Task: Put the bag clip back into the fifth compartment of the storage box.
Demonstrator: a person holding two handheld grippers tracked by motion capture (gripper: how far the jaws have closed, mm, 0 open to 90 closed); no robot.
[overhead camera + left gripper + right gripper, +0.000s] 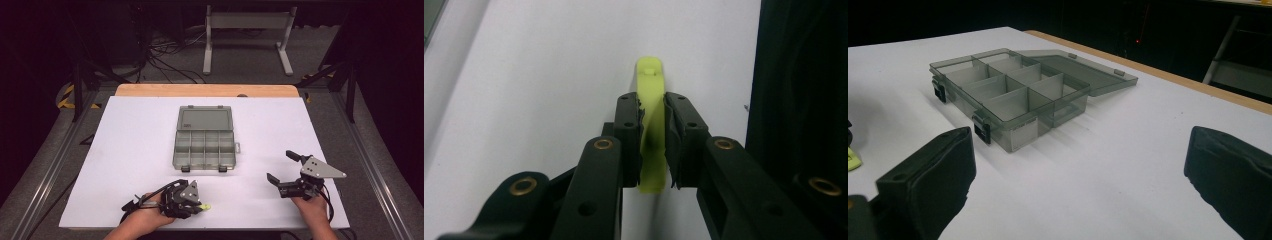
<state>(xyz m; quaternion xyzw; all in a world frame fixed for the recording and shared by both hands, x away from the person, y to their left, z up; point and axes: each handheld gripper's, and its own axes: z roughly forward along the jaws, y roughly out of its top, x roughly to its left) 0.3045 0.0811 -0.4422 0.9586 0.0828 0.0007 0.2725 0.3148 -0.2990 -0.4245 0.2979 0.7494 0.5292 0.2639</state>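
A small yellow-green plastic piece (205,206) (651,80) lies on the white table near its front edge. My left gripper (196,205) (653,107) is low over the table, jaws at either side of the piece, pads pressing on its middle. The piece's rounded end sticks out past the fingertips. My right gripper (280,166) (1080,145) hovers at the front right, jaws wide open with nothing between them, pointed toward a smoky grey compartment box (175,150) (1013,132). The box stands mid-table with its lid (205,119) (1088,72) laid open flat behind it. Its compartments look empty.
The white table sheet (125,150) has bare room left and right of the box. A wooden strip (205,90) runs along the far edge. Beyond it are cables and a metal stand (247,35) on the floor. In the left gripper view the table's dark edge (774,100) lies close on the right.
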